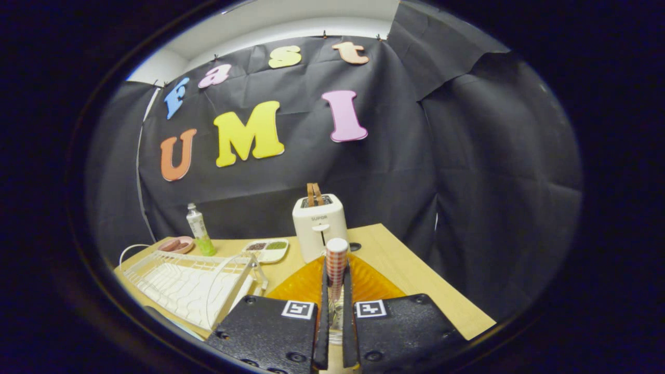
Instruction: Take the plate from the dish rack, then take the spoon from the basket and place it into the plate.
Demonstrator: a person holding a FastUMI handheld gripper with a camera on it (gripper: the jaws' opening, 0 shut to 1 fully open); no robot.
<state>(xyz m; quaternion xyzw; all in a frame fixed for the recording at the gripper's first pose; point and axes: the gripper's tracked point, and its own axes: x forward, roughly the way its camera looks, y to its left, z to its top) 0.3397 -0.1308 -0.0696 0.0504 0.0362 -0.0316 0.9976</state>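
The claw [335,291] grips the spoon [336,262] over the plate [374,283].

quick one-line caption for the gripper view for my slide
Hand-held gripper shut on the checked-handled spoon, held upright over the orange plate on the table, dish rack alongside, toaster beyond.

Hand-held gripper [336,291] up close: two dark, grainy-textured blocks, round screws dotting their corners, a square black-and-white marker on each, two slim upright fingers.
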